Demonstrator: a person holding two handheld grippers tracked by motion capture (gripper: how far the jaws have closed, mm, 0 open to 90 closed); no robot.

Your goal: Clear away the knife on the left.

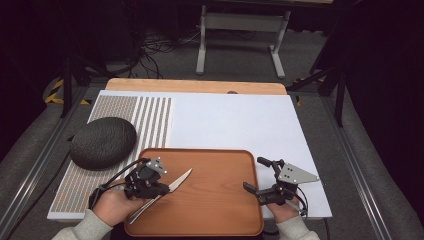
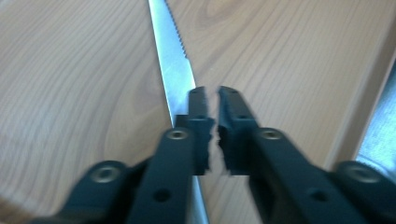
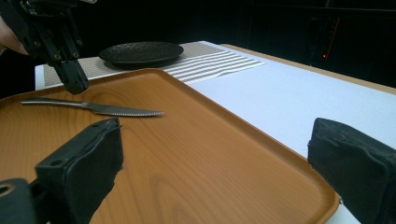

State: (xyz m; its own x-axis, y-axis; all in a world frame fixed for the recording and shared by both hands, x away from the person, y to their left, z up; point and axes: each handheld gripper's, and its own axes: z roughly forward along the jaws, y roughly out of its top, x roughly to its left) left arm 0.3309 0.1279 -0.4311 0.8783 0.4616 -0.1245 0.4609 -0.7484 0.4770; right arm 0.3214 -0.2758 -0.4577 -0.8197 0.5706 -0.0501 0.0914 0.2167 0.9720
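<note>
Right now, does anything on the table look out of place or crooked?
The knife lies slantwise on the wooden tray, not squared to its edges. Beyond that, nothing looks spilled or damaged; the dark plate sits flat on the striped mat.

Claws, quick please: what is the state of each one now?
Left claw: shut above the serrated steel table knife, not gripping it.
Right claw: open, empty, over the brown wooden tray.

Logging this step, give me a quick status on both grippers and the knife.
Left gripper shut just above steel serrated knife, not gripping it. Right gripper open, idle. Knife flat on wooden tray. Nothing in the way.
</note>
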